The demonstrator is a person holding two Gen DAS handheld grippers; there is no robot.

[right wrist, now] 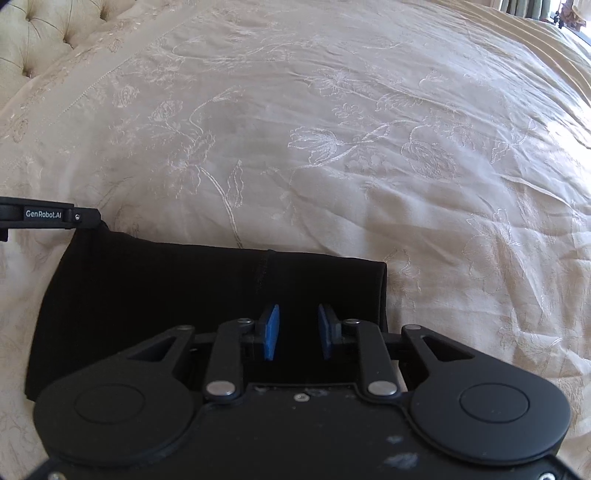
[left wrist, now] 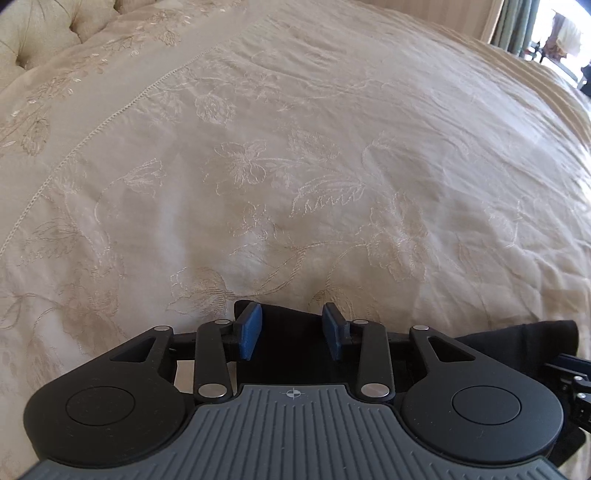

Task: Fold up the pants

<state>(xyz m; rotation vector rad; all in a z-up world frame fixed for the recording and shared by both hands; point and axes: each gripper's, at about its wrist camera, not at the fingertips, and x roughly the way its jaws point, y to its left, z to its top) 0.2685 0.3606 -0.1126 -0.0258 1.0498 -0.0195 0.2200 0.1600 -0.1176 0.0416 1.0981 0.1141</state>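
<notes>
Left tongs (left wrist: 291, 332): blue pads (left wrist: 250, 332) stand apart, nothing clamped between them; black cloth lies directly beneath the gap. Right tongs (right wrist: 297, 332): pads (right wrist: 271, 332) likewise apart and clamping nothing, poised above the black cloth; contact with the cloth cannot be told.

Pants (right wrist: 207, 291): black, lying flat on the bed as a broad folded band at the bed's near edge. In the right wrist view the band runs left to right, with a straight far edge and a squared right end just beyond the right tongs. A faint vertical seam shows near the middle of the far edge. The left end widens toward the near-left. The body of the left tool enters that view at the left margin, its tip at the pants' far-left corner; whether it touches cannot be told. In the left wrist view only a small part of the pants (left wrist: 517, 338) shows, under and to the right of the tongs.

Bedspread (left wrist: 295, 166): cream, embroidered with pale flowers and leaves, lightly wrinkled, covering the whole bed beyond the pants.

Far left corner: tufted cream headboard (right wrist: 40, 33). Far right: striped drapery (left wrist: 513, 22) beside a bright window.
</notes>
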